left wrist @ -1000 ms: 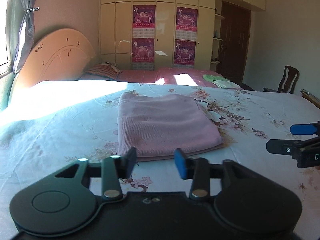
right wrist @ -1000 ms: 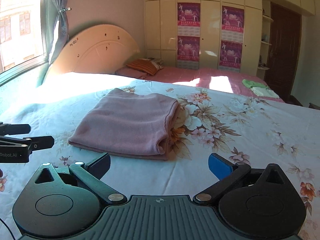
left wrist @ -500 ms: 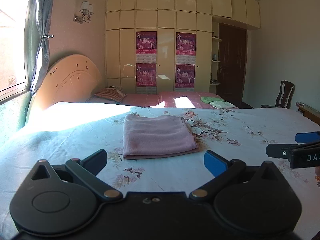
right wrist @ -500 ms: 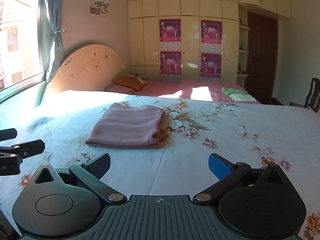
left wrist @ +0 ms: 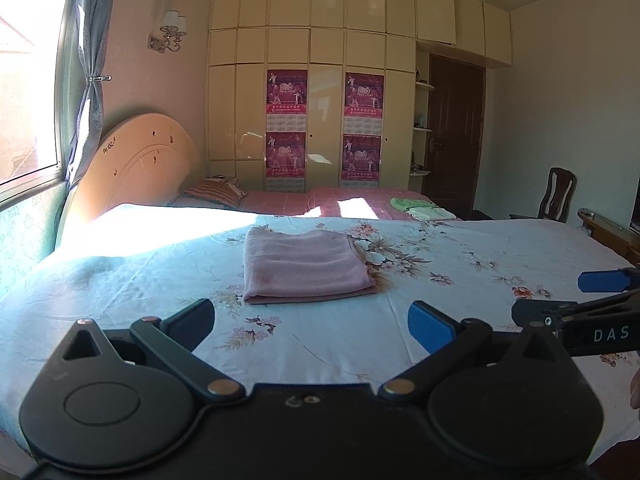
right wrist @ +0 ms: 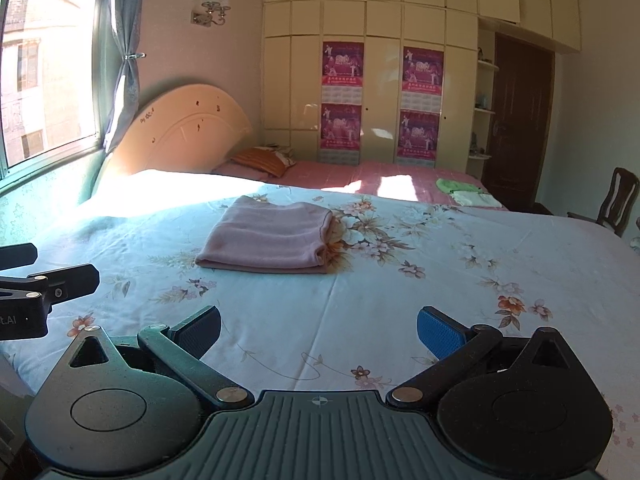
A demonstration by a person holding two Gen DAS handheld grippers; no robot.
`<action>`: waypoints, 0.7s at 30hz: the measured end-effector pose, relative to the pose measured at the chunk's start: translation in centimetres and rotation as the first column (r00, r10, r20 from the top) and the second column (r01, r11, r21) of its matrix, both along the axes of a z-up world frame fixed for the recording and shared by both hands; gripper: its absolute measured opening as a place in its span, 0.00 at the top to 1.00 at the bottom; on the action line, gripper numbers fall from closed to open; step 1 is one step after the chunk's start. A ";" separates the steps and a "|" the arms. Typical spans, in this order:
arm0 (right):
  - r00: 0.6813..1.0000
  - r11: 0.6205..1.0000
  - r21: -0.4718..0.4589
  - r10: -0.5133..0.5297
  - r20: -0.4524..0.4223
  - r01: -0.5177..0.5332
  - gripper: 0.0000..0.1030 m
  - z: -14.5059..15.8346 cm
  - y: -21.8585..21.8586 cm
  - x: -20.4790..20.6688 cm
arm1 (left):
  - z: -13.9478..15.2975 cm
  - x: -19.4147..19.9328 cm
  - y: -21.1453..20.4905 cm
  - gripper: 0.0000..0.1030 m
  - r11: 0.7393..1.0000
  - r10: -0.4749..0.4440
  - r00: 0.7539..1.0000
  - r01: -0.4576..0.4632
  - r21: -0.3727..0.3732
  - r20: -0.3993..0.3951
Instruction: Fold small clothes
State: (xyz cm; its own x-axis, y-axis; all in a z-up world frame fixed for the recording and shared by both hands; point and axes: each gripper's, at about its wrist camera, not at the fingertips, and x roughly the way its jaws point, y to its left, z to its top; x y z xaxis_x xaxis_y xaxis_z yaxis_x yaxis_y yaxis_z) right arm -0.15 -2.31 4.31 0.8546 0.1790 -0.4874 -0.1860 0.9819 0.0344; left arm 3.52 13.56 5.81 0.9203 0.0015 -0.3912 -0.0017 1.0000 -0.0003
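A pink garment (left wrist: 304, 266) lies folded into a flat rectangle on the floral bed sheet (left wrist: 460, 264); it also shows in the right wrist view (right wrist: 270, 240). My left gripper (left wrist: 312, 326) is open and empty, held back from the garment's near edge. My right gripper (right wrist: 319, 330) is open and empty, also back from the garment. The right gripper's fingers (left wrist: 600, 282) show at the right edge of the left wrist view. The left gripper's fingers (right wrist: 64, 278) show at the left edge of the right wrist view.
A curved wooden headboard (left wrist: 140, 168) stands at the left by the window (left wrist: 28, 92). A pink-covered bed section (left wrist: 340, 202) behind holds a striped pillow (left wrist: 216, 192) and green and pale folded cloths (left wrist: 420, 208). A wardrobe (left wrist: 320, 120), door and chair (left wrist: 558, 196) lie beyond.
Both grippers have pulled back and up from the folded garment, which now looks smaller and farther. The left gripper's jaws have opened wide from a narrow gap.
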 end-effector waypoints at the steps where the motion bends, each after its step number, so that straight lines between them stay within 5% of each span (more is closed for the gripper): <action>1: 1.000 1.000 0.002 0.001 0.003 -0.001 0.00 0.1 0.0 -0.2 | 0.1 -0.3 -0.1 0.00 1.000 -0.004 1.000 0.004 0.003 0.005; 21: 0.999 1.000 0.006 -0.013 0.032 0.013 0.00 1.4 -1.3 -2.3 | 0.7 -2.4 -1.3 0.00 0.999 -0.027 0.999 0.026 0.027 0.033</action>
